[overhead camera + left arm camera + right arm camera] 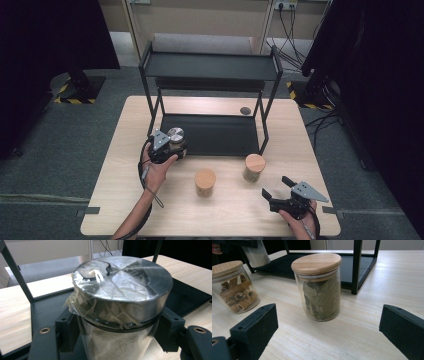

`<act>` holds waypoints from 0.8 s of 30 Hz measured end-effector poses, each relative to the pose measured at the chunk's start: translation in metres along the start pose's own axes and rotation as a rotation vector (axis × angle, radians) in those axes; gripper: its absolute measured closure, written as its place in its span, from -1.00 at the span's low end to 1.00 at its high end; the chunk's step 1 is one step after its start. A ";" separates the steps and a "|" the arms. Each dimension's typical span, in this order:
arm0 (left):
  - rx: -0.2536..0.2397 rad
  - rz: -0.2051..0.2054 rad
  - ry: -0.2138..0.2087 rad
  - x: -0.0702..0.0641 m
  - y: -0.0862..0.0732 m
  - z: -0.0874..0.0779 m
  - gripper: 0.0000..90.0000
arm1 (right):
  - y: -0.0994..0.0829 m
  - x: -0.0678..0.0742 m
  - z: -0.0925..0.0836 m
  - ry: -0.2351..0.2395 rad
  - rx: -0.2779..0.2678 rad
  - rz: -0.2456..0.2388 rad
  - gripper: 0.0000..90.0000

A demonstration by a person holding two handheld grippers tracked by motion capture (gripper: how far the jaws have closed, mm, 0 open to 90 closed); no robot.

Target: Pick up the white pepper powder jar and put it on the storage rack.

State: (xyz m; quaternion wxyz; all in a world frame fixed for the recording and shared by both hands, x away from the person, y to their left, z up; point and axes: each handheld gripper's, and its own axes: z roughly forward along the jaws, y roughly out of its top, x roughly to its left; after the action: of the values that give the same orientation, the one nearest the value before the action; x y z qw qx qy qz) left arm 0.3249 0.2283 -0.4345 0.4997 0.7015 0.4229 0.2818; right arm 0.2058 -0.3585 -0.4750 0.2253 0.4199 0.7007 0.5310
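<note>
A: What's the room like?

B: Grey carpet, and a pale wooden surface (125, 200) carrying a black rack (210, 67).

A: And your left tool?

B: My left tool (172, 146) is clamped on a glass jar (117, 345) just under its steel lid (125, 277), which has clear tape across it. The jar is at the front left corner of the rack's lower shelf (215, 134).

A: The right one?

B: My right tool (277, 187) rests low near the front right of the surface, jaws wide apart with nothing between them. Ahead of it stands a leaf jar (320, 298) with a wooden lid. Left of that, a jar of cinnamon sticks (235, 292), apart from it.
</note>
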 end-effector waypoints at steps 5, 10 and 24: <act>0.005 0.003 0.002 -0.001 0.003 0.004 -0.31 | 0.000 0.000 0.000 0.000 0.000 0.000 -0.94; 0.001 0.001 0.006 -0.001 0.005 0.007 -0.31 | 0.000 0.000 0.000 0.001 0.000 0.000 -0.94; 0.011 -0.001 0.018 -0.001 0.008 0.017 -0.31 | 0.000 0.000 0.000 0.001 0.000 0.002 -0.94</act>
State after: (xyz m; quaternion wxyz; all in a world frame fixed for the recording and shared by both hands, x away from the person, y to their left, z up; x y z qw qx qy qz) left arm 0.3409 0.2183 -0.4329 0.4919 0.7016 0.4293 0.2855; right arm 0.2060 -0.3588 -0.4750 0.2243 0.4202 0.7006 0.5313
